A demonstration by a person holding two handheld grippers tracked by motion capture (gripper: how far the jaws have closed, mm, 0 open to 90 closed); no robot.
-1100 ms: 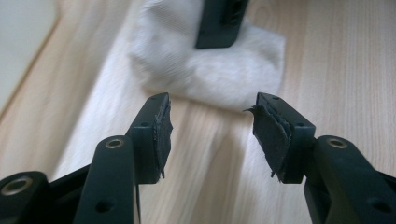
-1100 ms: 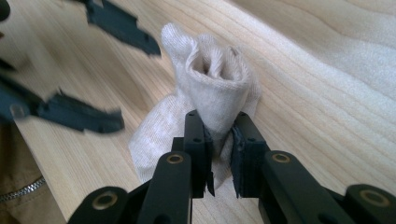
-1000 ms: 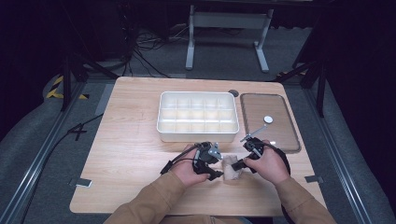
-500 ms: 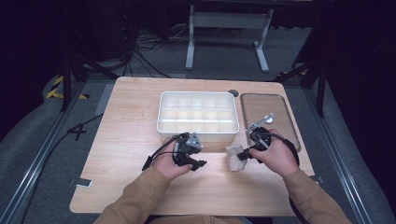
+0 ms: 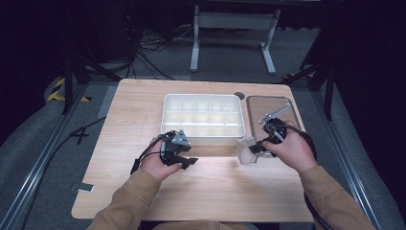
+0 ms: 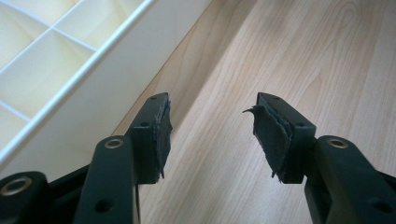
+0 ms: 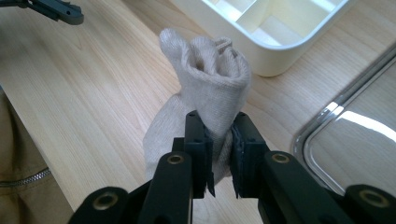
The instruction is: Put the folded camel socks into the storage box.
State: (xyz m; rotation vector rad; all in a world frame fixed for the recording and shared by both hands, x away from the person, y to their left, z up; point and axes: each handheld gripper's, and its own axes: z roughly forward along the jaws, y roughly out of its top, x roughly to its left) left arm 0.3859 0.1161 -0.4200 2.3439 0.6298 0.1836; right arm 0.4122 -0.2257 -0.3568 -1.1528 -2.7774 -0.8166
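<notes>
Left gripper point(image 5: 184, 162): in the high view it sits at about 7 o'clock from the table's centre, held in the person's left hand point(image 5: 158, 165), just in front of the organizer's near wall. Its jaws are spread apart with nothing between them; the left gripper view shows bare wood in the gap, and the worn pad point(image 6: 271, 135) on one jaw is curling at its edge.

Table point(image 5: 134, 124): light wood, carrying everything named here.

Organizer box point(image 5: 203, 135): a white tray divided into compartments, at 12 o'clock from the table's centre; in the left gripper view its wall point(image 6: 88, 98) runs at 10 o'clock from the jaws.

Rolled sock point(image 5: 247, 150): cream knit cloth, bunched into a roll, off the box's near right corner, at about 4 o'clock from the table's centre. In the right gripper view the rolled sock point(image 7: 210, 79) stands up from the jaws with its open folds at 12 o'clock.

Right gripper point(image 5: 256, 149): held in the right hand point(image 5: 292, 151), its jaws clamped on the lower part of the sock, pads point(image 7: 201, 144) pressing the cloth from both sides.

Clear lid point(image 5: 270, 108): a transparent tray-like cover lying flat at 3 o'clock from the box; its rim point(image 7: 327, 119) shows at 3 o'clock in the right gripper view.
</notes>
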